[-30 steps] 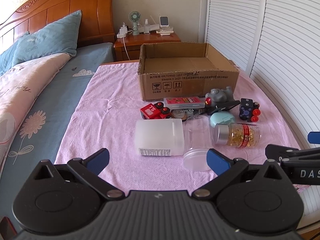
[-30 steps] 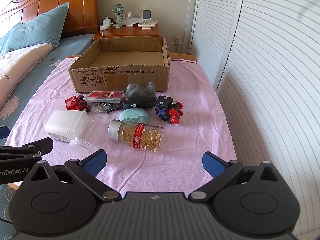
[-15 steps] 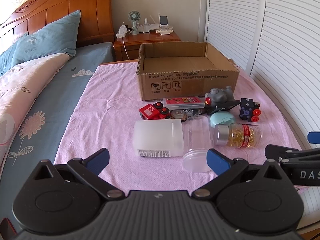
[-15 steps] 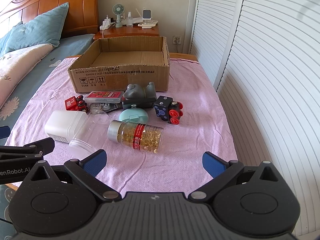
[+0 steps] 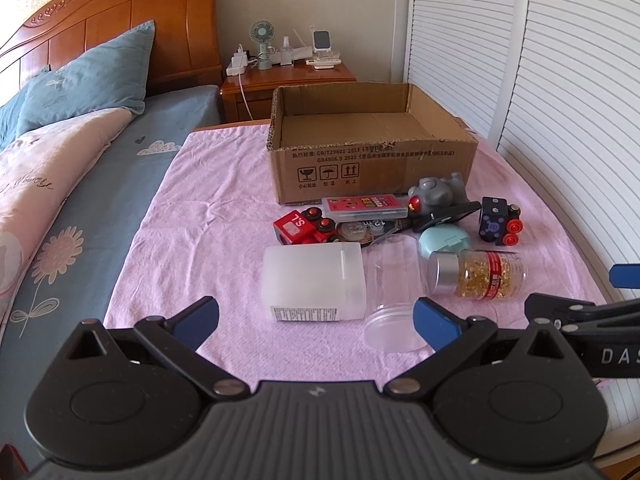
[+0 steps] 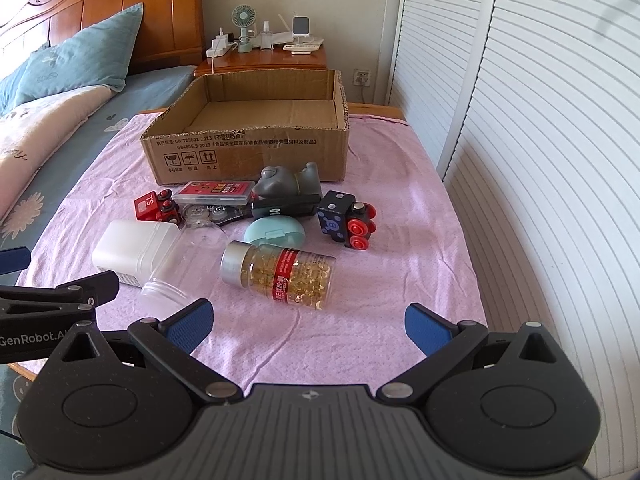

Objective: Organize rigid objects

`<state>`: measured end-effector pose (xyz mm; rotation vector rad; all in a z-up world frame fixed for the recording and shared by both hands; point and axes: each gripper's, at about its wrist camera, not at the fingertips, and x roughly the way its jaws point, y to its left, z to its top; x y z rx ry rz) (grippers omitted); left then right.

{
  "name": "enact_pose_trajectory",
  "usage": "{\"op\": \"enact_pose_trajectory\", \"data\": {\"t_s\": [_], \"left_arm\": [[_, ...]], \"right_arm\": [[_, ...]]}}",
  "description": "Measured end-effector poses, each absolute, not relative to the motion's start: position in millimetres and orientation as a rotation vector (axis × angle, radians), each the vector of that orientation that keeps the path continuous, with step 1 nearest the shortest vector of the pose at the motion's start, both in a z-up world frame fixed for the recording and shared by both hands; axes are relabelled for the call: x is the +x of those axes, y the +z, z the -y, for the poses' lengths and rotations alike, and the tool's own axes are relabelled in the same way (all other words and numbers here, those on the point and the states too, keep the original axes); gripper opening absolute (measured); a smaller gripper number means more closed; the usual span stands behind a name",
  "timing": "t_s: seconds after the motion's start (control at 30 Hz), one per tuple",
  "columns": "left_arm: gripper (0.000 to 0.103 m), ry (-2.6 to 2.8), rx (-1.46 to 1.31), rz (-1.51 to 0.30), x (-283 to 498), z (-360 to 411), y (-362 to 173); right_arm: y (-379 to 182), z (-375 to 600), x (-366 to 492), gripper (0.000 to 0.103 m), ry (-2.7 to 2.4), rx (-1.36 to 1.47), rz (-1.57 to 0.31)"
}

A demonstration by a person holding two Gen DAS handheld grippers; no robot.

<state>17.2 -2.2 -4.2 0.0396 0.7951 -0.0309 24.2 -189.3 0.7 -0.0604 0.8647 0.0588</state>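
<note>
Both claws hover low at the near edge of the pink-covered table point(image 6: 400, 208), the left claw point(image 5: 316, 316) and the right claw point(image 6: 306, 320) each spread wide and holding nothing. The loose items lie in a cluster just in front of the empty cardboard box point(image 6: 248, 148), which stands at the far side. Nearest the right claw, the capsule bottle point(image 6: 280, 270) lies on its side: probably hard, smooth and inclined to roll, so gripping across its body seems safest. To its left, the clear jar point(image 5: 394, 292) and the frosted white container point(image 5: 314, 280) touch, looking light and slippery. Behind, the teal case point(image 6: 274, 232), the blue toy train point(image 6: 346, 220) and the red toy train point(image 6: 156, 208) crowd the path to the box.
</note>
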Motion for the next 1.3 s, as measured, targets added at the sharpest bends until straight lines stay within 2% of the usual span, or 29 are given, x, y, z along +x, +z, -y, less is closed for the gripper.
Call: {"op": "enact_pose_trajectory", "data": {"t_s": [0.87,1.3], "left_arm": [[0.103,-0.049,0.064,-0.855,85,-6,-46],[0.103,-0.017,0.083,-0.895,95,-24,-63]], "right_arm": [[-19,189,68,0.103,0.139,-0.061,-0.872],[-25,190,80,0.103,0.128,-0.057,-0.873]]}}
